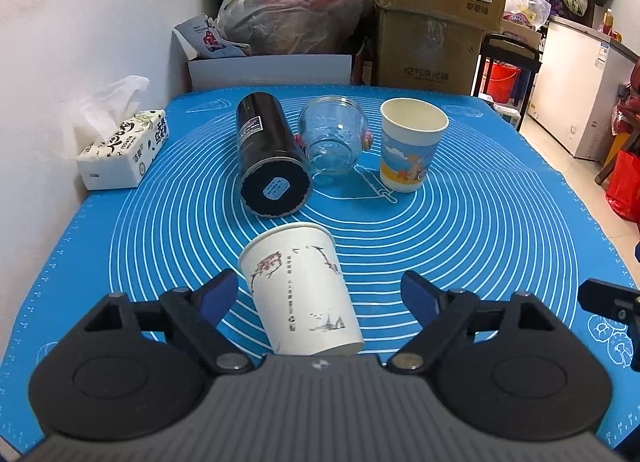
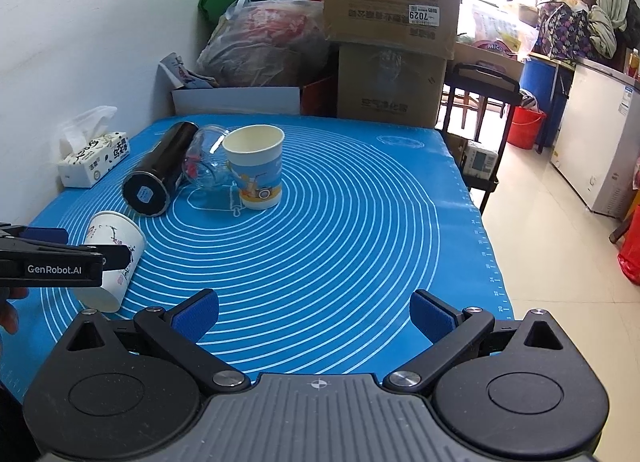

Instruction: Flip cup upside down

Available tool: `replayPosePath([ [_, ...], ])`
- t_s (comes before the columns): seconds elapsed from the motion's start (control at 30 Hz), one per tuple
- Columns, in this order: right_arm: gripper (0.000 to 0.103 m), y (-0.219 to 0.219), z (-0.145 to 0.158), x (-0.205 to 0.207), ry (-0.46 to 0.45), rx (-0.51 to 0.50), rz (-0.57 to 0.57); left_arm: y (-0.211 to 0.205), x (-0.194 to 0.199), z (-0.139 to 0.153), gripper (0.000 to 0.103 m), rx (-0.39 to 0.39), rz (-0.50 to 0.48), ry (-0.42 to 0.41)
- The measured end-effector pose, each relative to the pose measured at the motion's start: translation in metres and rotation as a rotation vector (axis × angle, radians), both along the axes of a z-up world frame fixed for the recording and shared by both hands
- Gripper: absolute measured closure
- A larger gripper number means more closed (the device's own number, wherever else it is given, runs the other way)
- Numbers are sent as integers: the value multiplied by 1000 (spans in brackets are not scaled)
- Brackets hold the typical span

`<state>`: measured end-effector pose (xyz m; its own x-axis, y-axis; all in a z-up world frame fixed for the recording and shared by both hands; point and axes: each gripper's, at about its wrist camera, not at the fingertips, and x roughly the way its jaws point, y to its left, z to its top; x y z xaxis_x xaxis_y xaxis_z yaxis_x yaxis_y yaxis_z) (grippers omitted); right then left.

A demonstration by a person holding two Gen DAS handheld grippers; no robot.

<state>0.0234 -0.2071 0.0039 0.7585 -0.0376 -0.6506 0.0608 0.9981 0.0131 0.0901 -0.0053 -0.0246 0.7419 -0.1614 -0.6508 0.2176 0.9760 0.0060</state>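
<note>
Left tool [image 1: 318, 294] stands wide open, its blue pads [image 1: 218, 294] on either side of the white paper cup [image 1: 300, 290] without touching it. The cup sits between the fingers, close to the tool's body, on the near part of the blue mat [image 1: 500, 229] that covers the bench. It looks tilted, its wider end pointing away toward the middle of the mat; whether it rests fully on its side or leans on its base I cannot tell. The right wrist view shows the same cup [image 2: 116, 258] with the left tool's finger crossing in front of it.

Right tool [image 2: 314, 316] is likewise spread open and holds nothing, hovering over bare mat well apart from the cup.

The cup is thin paper, so probably very light and easily crushed. A soft squeeze on the side wall at about mid-height seems the best hold; the rolled rim is stiffer, but a pinch there would likely buckle it out of round. Being so light, it may skid or roll away if one pad meets it first.

Farther out lie a black cylinder [image 1: 268, 157] on its side, a clear glass jar [image 1: 332, 141] also on its side just beside it, and an upright blue printed paper cup [image 1: 410, 145]. A tissue pack [image 1: 124, 149] sits at the mat's left edge.
</note>
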Motion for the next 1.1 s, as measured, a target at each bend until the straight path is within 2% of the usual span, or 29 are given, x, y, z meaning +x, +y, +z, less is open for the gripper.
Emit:
replayPosePath([
  [0.37,0,-1,0,-2,3,1,1,3,-1,0,15,9,7,4],
  [0.57,0,7,7,6,18,-59,59,11,-7,6,15,7,33,-14],
  [0.67,0,20,19,15,21,-165,128,22,-13,13,13,-5,50,-37],
  [0.8,0,50,35,29,30,-369,259,41,-22,26,11,-34,74,-74],
  [0.97,0,104,46,45,45,-702,472,71,-27,41,6,-43,156,-136],
  [1.1,0,151,37,54,72,-1013,638,96,-24,38,5,-23,238,-157],
])
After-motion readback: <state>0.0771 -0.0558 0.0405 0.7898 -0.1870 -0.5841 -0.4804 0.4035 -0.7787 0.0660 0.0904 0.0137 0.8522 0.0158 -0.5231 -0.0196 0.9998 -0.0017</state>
